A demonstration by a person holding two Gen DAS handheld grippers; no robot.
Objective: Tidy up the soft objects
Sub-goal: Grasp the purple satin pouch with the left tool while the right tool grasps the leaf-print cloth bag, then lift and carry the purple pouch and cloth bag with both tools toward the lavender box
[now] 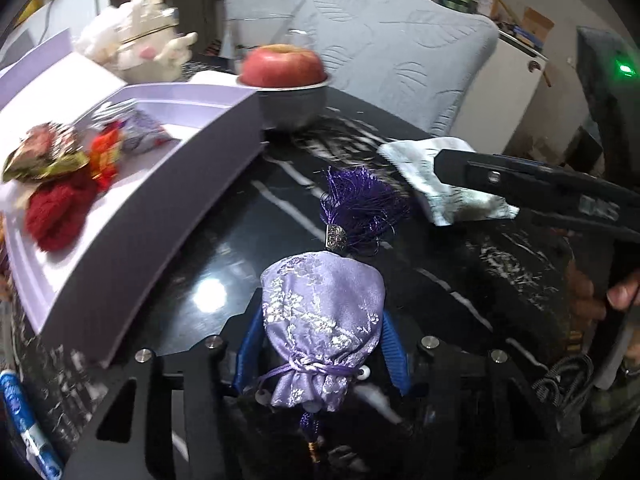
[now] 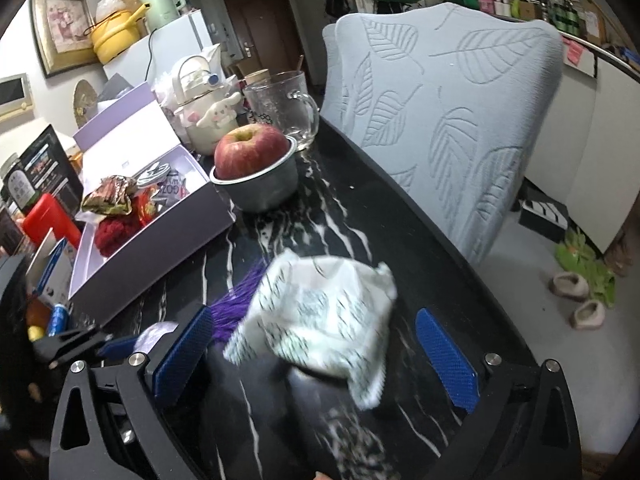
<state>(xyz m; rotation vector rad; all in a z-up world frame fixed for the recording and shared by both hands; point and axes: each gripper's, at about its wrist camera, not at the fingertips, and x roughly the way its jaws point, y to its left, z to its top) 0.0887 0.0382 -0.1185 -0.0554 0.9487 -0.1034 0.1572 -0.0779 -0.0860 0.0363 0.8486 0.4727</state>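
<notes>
L gripper (image 1: 324,344) is clamped on the lilac brocade sachet (image 1: 322,320), blue pads pressing its sides just above the tied neck, purple tassel (image 1: 360,210) pointing fwd over the black marble table (image 1: 224,248). Whether the sachet is lifted or resting on the table, can't tell. R gripper (image 2: 316,354) has jaws wide apart w/ nothing held; white printed pouch (image 2: 320,316) lies between the blue pads, on the table, touching neither as far as I can see.

Handling, my guess: sachet is light, squashy, satin-slick; grip across the body near the knot looks sound, tassel and cord will dangle and could snag the box rim. Pouch looks thin, floppy, crinkly, prob. near weightless; best pinched across its middle or a bunched edge, else it slides on the glossy top.

Further out: lavender open box (image 1: 132,216) to the left, already w/ a red knit piece (image 1: 60,216) and some wrapped packets inside. Beyond it an apple (image 2: 250,152) in a metal bowl (image 2: 264,192), then a plush toy (image 2: 216,120) and glass mug (image 2: 284,104).

Views differ: L cam shows the sachet grip and R gripper's arm over the pouch, but only R cam shows the jaws' gap around it. R cam sees just the tassel tip beside the pouch.
</notes>
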